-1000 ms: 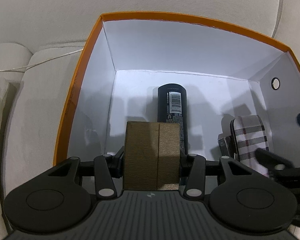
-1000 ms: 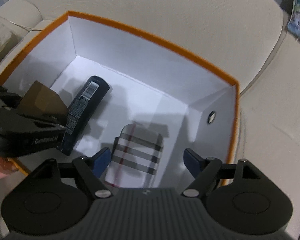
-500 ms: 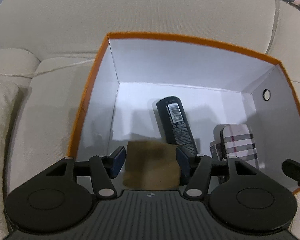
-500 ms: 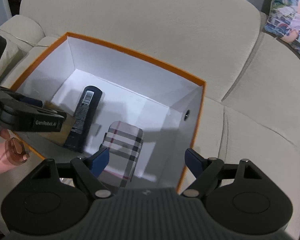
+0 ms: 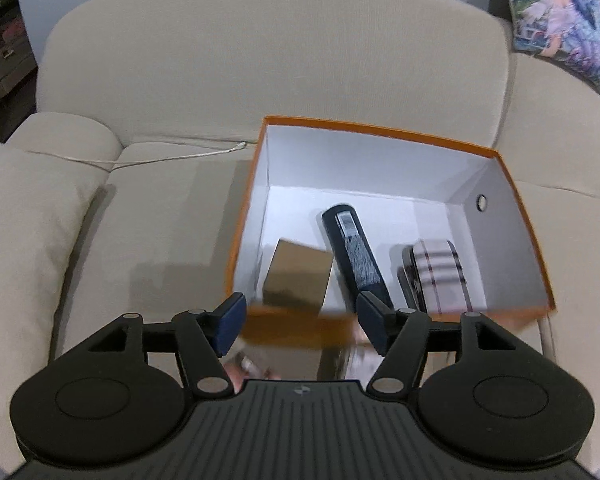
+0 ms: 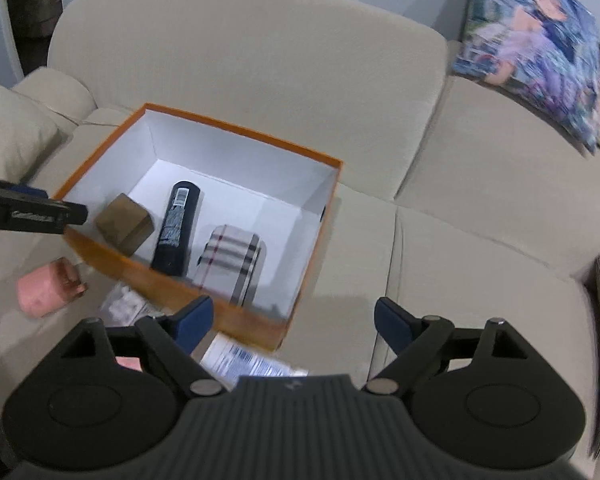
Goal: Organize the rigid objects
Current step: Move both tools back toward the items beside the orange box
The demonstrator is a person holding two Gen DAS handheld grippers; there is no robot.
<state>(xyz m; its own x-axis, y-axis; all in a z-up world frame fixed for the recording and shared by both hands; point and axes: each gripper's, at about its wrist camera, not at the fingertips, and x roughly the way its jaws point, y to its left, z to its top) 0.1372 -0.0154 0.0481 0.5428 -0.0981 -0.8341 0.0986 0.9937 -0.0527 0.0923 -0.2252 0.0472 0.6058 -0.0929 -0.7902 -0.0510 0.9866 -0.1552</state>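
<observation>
An orange box [image 5: 380,128] with a white inside sits on a beige sofa. In it lie a brown carton [image 5: 298,276] at the left, a black bottle [image 5: 354,248] with a barcode in the middle, and a plaid case [image 5: 440,272] at the right. My left gripper [image 5: 300,322] hovers above the box's near wall, its jaws opening with nothing between them. My right gripper [image 6: 294,320] hangs over the box's near right corner [image 6: 284,332], jaws also opening and empty. The right wrist view shows the carton [image 6: 124,228], bottle [image 6: 178,228], case [image 6: 232,260] and left gripper [image 6: 72,214].
In front of the box lie a pink object [image 6: 48,288], a clear packet [image 6: 124,304] and a white barcoded package [image 6: 244,360]. A patterned cushion [image 6: 540,40] leans at the back right. A thin cord [image 5: 172,156] runs across the seat left of the box.
The left gripper let go of the brown carton, which now rests in the box. Both grippers rose and drew back from the box, and their jaws widened.
</observation>
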